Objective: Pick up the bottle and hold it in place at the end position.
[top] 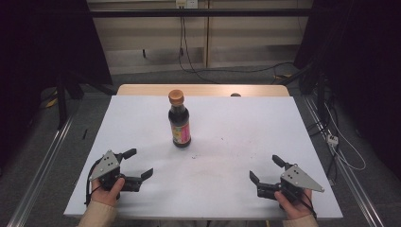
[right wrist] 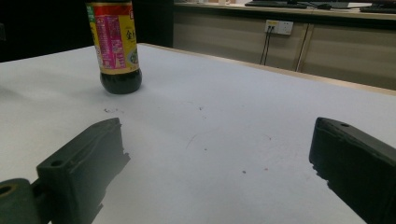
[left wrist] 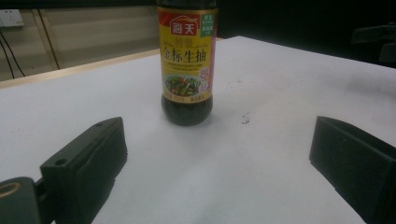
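Nearest to me, my two hands rest at the near edge of the table [top: 142,208], one at each corner, each holding a gripper low over the white surface. My left gripper [top: 136,163] sits at the near left with its jaws spread wide and nothing between them; the grey three-cornered plate on top of it faces up, and its cable loops back by my wrist. My right gripper [top: 265,169] sits at the near right, well apart from the left one, its jaws likewise spread wide and empty, and both point inward and away from me toward the middle of the table.

In the left gripper view the two black jaws stand far apart at the bottom corners, and the soy sauce bottle [left wrist: 187,65] stands between them farther off, upright, its yellow and red label turned toward that camera. In the right gripper view the jaws also stand wide, and the bottle stands to the upper left, beyond the left jaw.

From the high view the bottle is upright on the table past its middle, slightly left of centre and nearer the far edge than the near one, with an orange-brown cap on top and dark liquid inside. Neither gripper touches it. A few small dark specks mark the white surface just right of its base. Beyond the white surface a strip of bare wood shows along the far edge of the table.
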The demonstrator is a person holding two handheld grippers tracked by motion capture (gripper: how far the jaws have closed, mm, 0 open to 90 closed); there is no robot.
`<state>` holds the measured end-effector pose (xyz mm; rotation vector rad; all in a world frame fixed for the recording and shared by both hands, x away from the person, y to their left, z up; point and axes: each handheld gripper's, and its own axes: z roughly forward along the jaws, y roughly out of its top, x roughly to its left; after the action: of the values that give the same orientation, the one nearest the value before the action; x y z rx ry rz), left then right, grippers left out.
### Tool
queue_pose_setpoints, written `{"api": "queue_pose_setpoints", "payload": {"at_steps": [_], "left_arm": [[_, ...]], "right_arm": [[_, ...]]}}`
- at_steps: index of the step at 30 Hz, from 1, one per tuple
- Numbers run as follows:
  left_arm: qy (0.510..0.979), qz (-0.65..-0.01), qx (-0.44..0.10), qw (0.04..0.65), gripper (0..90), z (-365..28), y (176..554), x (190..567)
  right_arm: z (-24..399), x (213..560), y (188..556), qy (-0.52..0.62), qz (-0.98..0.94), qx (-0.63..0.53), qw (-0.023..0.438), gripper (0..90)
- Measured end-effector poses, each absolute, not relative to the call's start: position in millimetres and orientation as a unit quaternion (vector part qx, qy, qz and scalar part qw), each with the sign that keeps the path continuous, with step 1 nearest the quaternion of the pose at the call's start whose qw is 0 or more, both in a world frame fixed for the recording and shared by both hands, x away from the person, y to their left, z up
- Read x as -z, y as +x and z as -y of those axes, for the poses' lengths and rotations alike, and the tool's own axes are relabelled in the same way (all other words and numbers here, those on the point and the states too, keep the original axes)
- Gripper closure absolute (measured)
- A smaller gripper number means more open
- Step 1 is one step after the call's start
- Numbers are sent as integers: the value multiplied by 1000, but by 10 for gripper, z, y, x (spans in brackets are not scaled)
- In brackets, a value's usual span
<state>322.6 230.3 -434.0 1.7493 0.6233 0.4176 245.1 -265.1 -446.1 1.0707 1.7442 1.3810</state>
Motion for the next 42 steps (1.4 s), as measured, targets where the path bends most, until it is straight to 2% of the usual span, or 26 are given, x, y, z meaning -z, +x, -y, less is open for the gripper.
{"api": "queue_pose_setpoints", "payload": {"at_steps": [35,42], "left_arm": [[737,-268,-176,595,47,-2027,3420,4212],[723,-293,-168,602,50,-1957,3498,4181]], "right_arm": [[2629,4472,2472,412,-666,-531,324,22],[2611,4464,2484,407,-667,-533,324,23]]}}
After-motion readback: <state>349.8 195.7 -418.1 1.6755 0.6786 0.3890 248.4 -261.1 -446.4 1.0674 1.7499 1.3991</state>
